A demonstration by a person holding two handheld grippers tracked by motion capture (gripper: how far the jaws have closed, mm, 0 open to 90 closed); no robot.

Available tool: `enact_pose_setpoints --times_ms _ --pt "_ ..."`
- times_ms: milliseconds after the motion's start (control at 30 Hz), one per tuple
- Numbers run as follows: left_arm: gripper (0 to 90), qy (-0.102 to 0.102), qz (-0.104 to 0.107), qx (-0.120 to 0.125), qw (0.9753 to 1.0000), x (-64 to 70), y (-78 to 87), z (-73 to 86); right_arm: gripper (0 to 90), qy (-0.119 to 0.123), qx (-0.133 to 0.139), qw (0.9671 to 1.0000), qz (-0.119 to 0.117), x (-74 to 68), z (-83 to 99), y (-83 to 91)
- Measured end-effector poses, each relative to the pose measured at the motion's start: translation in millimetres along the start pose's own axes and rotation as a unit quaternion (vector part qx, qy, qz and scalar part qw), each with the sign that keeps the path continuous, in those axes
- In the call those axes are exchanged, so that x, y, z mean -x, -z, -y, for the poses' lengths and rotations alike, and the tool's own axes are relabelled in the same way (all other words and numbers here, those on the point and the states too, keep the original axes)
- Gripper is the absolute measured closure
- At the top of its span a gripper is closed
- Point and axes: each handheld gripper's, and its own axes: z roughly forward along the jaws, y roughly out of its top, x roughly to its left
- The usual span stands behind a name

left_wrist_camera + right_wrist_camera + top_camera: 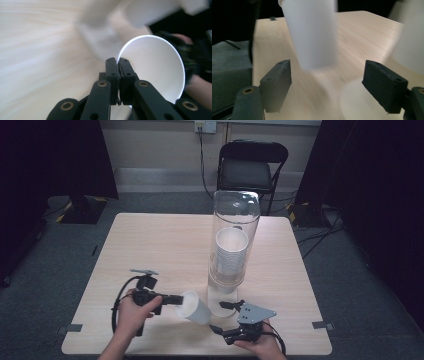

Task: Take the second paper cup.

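My left gripper (179, 298) is shut on the rim of a white paper cup (195, 308), which it holds tilted on its side just above the table's near edge. In the left gripper view the jaws pinch the cup (155, 67) at its rim, mouth facing the camera. My right gripper (220, 316) stands open just right of the cup, its jaws wide apart. The right gripper view shows the cup (312, 32) blurred, beyond and between the open jaws. A tall clear tube dispenser (234, 240) with a stack of white cups (231, 252) stands behind both grippers.
The light wooden table (165, 245) has bare room at the left and far side. A black folding chair (251, 167) stands beyond the far edge. Tape marks (322, 325) sit near the front corners. Cables lie on the grey floor at the right.
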Motion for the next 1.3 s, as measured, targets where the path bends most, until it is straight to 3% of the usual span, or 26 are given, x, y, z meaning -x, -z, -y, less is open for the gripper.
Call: enact_pose_setpoints --times_ms 67,100,133,167,200,233,333,500,533,633,700,800,867,1000,1133,1167,1300 --pt "87.6 0.015 -0.052 0.015 0.9984 -18.0 15.4 -2.2 23.7 -0.015 -0.004 0.9995 0.029 8.6 2.4 11.5" --pt "87.5 0.017 -0.085 0.018 0.9961 -24.5 21.5 -3.3 23.7 -0.03 -0.006 0.9983 0.05 13.3 3.5 15.8" --pt "87.4 0.02 -0.103 0.02 0.9943 -28.9 25.9 -4.2 23.8 -0.057 -0.008 0.9952 0.079 23.0 5.9 21.6" --pt "87.4 0.032 -0.126 0.034 0.9909 -35.8 32.1 -5.8 23.8 -0.057 -0.008 0.9952 0.079 23.0 5.9 21.6" --pt "87.3 0.03 -0.142 0.035 0.9887 -38.8 35.1 -7.1 22.3 -0.076 -0.013 0.9919 0.101 31.6 7.8 24.2" --pt "87.3 0.032 -0.16 0.037 0.9859 -41.3 37.5 -9.0 22.6 -0.085 -0.014 0.9905 0.107 35.2 8.3 25.3" --pt "87.0 0.044 -0.193 0.031 0.9798 -50.8 37.9 -15.3 22.3 -0.094 -0.007 0.9869 0.131 47.7 6.9 24.9" --pt "83.1 0.058 -0.228 0.033 0.9713 -56.9 28.3 -24.7 22.5 -0.082 0.003 0.9837 0.16 55.9 -3.5 17.0" --pt "81.9 0.063 -0.229 0.036 0.9708 -57.6 25.9 -25.6 21.0 -0.084 0.002 0.9837 0.159 57.5 -5.6 14.6" --pt "77.8 0.066 -0.211 0.044 0.9742 -59.7 22.5 -26.5 22.1 -0.08 0.001 0.9851 0.152 59.0 -9.3 5.7" --pt "73.1 0.057 -0.201 0.054 0.9764 -56.8 22.2 -26.0 23.9 -0.078 0.021 0.9879 0.133 53.9 -15.2 1.5" --pt "70.1 0.047 -0.197 0.054 0.9778 -56.1 22.6 -25.6 22.7 -0.07 0.021 0.9889 0.13 49.5 -20.9 -1.1" --pt "61.5 0.039 -0.191 0.066 0.9786 -54.5 23.0 -23.8 22.2 -0.071 0.026 0.9875 0.139 49.5 -26.0 -5.4" --pt "49.6 0.022 -0.159 0.077 0.9841 -49.4 26.2 -19.4 24.9 -0.085 0.036 0.9852 0.145 52.9 -33.0 -12.0" --pt "38.6 -0.017 -0.143 0.103 0.9842 -43.3 36.9 -13.0 31.5 -0.077 0.037 0.9851 0.15 54.2 -33.3 -15.4" --pt "36.7 -0.037 -0.129 0.113 0.9845 -40.9 40.8 -9.4 32.5 -0.071 0.039 0.9852 0.151 54.0 -32.2 -14.9" --pt "23.5 -0.086 -0.125 0.144 0.9779 -35.0 53.4 0.8 35.8 -0.071 0.047 0.9856 0.146 53.6 -23.9 -15.3"
